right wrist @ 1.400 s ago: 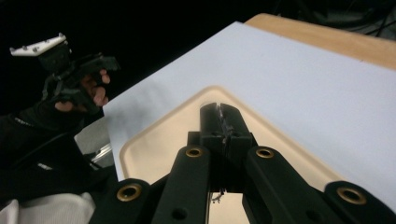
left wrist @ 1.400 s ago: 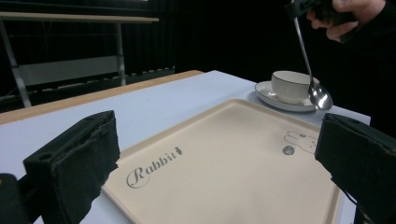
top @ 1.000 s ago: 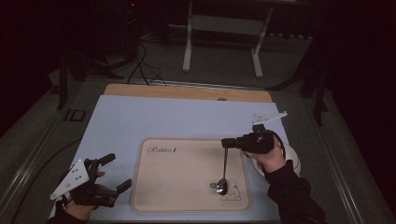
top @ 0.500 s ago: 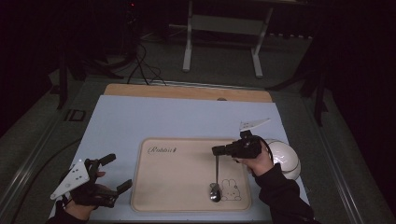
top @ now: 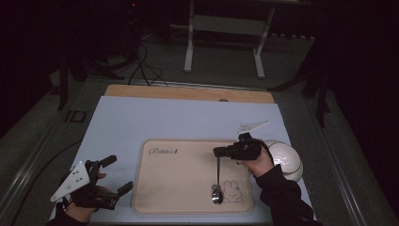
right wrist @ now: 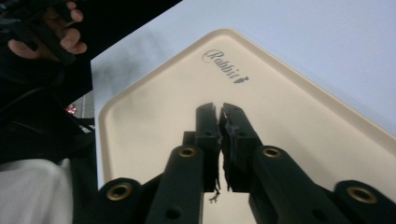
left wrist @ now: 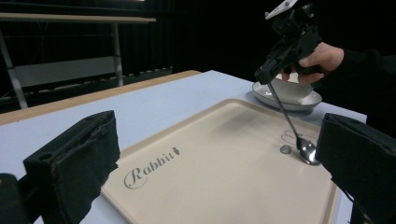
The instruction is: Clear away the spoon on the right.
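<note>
Right gripper point(top: 220, 151) pinches the spoon point(top: 217, 181) by its handle tip — the jaws have just been easing apart, handle between them yet. Spoon bowl rests on the tray point(top: 155, 193) near its front-right corner, by the rabbit print point(top: 233, 191). Left gripper point(top: 117, 174) gapes wide, holding nothing, off the tray's front-left corner. Risk: grip loosens, spoon topples and clatters — or skids toward the white bowl point(top: 284, 159).

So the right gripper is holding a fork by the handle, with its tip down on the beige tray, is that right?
Not quite: it is a spoon, not a fork. The high view shows its rounded bowl resting on the tray while the right gripper holds the handle.
</note>
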`<action>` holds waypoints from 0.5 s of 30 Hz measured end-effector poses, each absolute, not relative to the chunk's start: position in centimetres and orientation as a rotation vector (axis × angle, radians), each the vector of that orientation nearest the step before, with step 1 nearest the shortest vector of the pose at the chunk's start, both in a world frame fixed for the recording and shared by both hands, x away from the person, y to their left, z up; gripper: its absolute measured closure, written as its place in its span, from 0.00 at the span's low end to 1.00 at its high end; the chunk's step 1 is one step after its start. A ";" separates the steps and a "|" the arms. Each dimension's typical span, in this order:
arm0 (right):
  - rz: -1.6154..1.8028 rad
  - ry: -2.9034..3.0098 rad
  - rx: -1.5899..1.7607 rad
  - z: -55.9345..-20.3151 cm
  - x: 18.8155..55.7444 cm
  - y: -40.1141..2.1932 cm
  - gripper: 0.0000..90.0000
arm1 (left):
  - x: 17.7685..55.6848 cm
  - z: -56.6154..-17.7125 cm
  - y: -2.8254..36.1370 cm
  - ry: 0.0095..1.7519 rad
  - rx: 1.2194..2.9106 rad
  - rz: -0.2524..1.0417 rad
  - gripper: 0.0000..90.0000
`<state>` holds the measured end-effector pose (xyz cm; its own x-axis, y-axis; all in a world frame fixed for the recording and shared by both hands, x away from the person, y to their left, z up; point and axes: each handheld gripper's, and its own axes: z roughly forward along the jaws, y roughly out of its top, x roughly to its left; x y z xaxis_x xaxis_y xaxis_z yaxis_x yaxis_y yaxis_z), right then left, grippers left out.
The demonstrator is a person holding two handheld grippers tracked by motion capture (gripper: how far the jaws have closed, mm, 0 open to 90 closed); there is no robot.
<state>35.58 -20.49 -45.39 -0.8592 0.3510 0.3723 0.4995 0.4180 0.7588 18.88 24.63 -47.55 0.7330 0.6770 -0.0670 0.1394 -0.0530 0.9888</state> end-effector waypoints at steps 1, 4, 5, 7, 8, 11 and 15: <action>-1.423 -2.523 -0.770 -45.4 35.6 -20.5 0.91 | 18.9 -47.6 24.6 0.677 1.592 0.495 0.00; -1.401 -2.594 -0.801 -45.6 35.5 -20.4 0.90 | 18.9 -47.6 24.6 0.674 1.596 0.496 0.00; -1.386 -2.611 -0.809 -45.7 35.6 -20.4 0.89 | 18.9 -47.6 24.6 0.674 1.596 0.496 0.00; -1.374 -2.620 -0.828 -46.0 35.8 -20.4 0.88 | 18.9 -47.6 24.6 0.673 1.597 0.496 0.00; -1.364 -2.622 -0.830 -46.1 35.8 -20.4 0.88 | 18.9 -47.6 24.6 0.673 1.597 0.496 0.00; -1.358 -2.634 -0.838 -46.4 35.9 -20.3 0.85 | 18.9 -47.6 24.6 0.673 1.597 0.495 0.00; -1.336 -2.660 -0.863 -46.6 36.2 -20.2 0.83 | 18.9 -47.6 24.5 0.672 1.598 0.494 0.00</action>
